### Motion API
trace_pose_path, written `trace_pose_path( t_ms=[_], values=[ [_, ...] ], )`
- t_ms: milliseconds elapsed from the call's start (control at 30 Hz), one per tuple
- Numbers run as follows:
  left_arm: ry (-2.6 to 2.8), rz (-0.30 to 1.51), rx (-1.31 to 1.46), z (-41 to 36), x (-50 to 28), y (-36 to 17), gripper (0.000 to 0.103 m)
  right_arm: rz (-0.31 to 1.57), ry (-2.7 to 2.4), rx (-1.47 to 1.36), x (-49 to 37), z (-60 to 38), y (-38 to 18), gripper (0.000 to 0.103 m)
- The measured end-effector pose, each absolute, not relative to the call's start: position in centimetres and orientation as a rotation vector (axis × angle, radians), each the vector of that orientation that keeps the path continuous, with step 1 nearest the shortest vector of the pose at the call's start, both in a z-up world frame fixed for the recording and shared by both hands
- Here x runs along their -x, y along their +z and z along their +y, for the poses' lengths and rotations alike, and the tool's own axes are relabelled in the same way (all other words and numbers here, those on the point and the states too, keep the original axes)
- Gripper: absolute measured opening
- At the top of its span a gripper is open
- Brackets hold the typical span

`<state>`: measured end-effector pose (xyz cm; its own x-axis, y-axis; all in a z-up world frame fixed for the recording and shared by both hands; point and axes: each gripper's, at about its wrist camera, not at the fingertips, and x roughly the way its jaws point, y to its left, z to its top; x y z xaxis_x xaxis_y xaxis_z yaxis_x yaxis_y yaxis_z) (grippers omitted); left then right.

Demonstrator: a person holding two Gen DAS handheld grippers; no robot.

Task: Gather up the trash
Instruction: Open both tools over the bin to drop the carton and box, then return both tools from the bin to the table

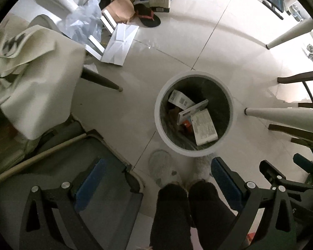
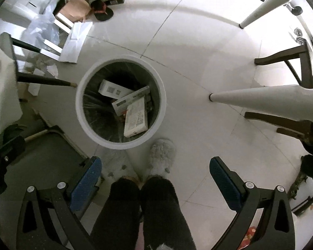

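A round white trash bin [image 1: 159, 125] [image 2: 79, 112] stands on the pale tiled floor below both grippers. Inside it lie several flat cartons, among them a white printed box [image 1: 204, 128] [image 2: 136, 118] and a box with a barcode [image 1: 180, 100] [image 2: 111, 89]. My left gripper [image 1: 156, 179] points straight down, open and empty, well above the floor near the bin's near rim. My right gripper [image 2: 155, 177] also points down, jaws wide open with nothing between them. The person's dark-trousered legs [image 2: 144, 208] and fluffy slippers [image 2: 161, 154] show between the fingers.
A flattened white carton [image 1: 120, 43] [image 2: 75, 41], clear plastic wrap [image 1: 83, 23], brown cardboard [image 1: 120, 8] and a dark slipper [image 1: 148, 15] lie at the far left. A cloth-draped chair [image 1: 37, 79] and grey mat [image 1: 73, 166] stand left. White table legs [image 2: 260, 100] and dark chair legs [image 2: 281, 56] stand right.
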<state>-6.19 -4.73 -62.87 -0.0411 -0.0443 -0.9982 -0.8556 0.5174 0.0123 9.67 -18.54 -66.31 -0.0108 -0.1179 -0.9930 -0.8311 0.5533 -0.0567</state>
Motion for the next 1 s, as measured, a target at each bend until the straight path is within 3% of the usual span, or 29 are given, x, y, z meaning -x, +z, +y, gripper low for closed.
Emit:
trace_pose_path(
  t_ms=[633, 1000],
  values=[
    [0.910, 1.342, 0.707, -5.7, 9.5, -40.1, 0.103, 1.431, 0.766, 0.724, -7.0, -17.5, -41.0, 0.103],
    [1.048, 1.220, 0.629, 0.4, 2.7, -32.2, 0.103, 1.365, 0.777, 0.536, -16.8, -10.5, -30.3, 0.103]
  ],
)
